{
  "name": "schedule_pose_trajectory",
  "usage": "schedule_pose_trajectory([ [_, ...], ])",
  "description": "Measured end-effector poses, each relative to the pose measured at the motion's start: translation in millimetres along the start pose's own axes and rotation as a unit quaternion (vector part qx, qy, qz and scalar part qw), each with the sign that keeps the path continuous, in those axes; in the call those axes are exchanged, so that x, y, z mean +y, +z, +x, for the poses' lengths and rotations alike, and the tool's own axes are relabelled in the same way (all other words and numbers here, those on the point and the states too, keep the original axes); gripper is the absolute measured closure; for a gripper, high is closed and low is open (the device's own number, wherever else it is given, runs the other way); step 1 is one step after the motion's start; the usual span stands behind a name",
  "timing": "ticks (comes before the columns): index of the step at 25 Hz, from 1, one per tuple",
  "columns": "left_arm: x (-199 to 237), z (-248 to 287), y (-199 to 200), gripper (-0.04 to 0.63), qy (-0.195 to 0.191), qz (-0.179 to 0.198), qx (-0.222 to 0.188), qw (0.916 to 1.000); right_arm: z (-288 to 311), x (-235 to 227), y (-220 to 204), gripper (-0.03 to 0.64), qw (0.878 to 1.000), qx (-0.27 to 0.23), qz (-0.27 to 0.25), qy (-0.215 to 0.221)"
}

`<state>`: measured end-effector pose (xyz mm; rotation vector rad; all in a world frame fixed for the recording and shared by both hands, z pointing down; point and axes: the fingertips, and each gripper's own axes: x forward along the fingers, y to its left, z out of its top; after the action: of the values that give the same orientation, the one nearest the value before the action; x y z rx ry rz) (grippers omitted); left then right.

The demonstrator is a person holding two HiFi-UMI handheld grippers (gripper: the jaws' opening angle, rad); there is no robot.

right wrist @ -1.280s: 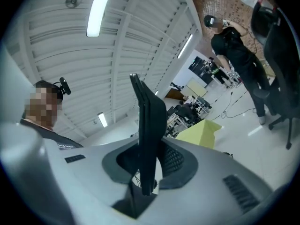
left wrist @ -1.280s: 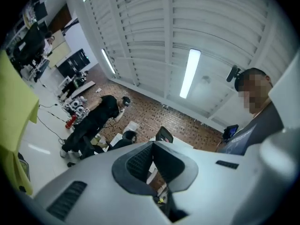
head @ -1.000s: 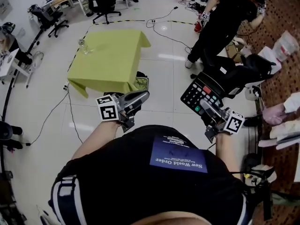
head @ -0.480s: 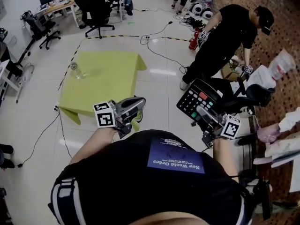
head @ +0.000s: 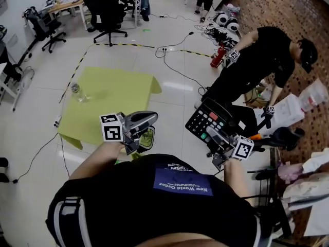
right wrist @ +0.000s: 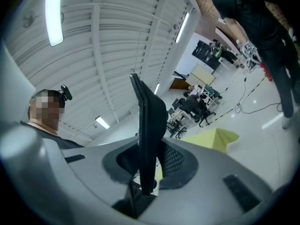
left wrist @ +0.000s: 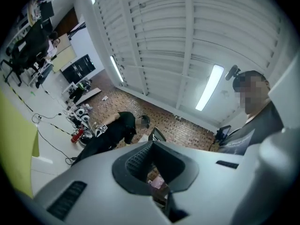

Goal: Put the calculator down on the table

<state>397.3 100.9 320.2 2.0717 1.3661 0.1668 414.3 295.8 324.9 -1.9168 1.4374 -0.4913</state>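
Observation:
My right gripper (head: 212, 133) is shut on a black calculator (head: 208, 118) with a red key and a green key, and holds it up at the right of the head view. In the right gripper view the calculator (right wrist: 149, 135) stands edge-on between the jaws of the right gripper (right wrist: 147, 172). My left gripper (head: 150, 119) is shut and holds nothing; it hangs over the near corner of the table. In its own view the left gripper (left wrist: 157, 170) points at the ceiling. The low table (head: 113, 94) with a yellow-green cloth lies ahead to the left.
A clear bottle (head: 77, 92) stands near the table's left edge. A person in black (head: 257, 66) bends over at the right, beside a dark chair (head: 280, 135). Cables (head: 175, 60) run across the white floor. Office chairs (head: 108, 9) and desks stand at the back.
Both grippers have travelled with the person toward the table, which now lies closer under the left gripper. The calculator stays held in the right gripper. The person in black has shifted right.

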Motion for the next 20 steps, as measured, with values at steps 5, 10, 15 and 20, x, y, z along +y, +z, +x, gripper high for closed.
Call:
schedule_pose_trajectory([
  [5,66,9,9,0.589,0.093,0.001,-0.038,0.9949,42,-79,52,0.557,0.997,0.047,0.011,0.054],
  [10,95,31,7,0.589,0.228,0.024,-0.073,0.9707,70,-141,88,0.557,0.98,0.148,0.021,0.127],
  [15,101,36,17,0.589,0.271,0.04,-0.093,0.9571,118,-155,86,0.557,0.962,0.193,0.064,0.183],
  [20,100,-11,6,0.589,0.291,0.015,-0.132,0.9475,151,-147,46,0.557,0.949,0.24,0.084,0.189],
])
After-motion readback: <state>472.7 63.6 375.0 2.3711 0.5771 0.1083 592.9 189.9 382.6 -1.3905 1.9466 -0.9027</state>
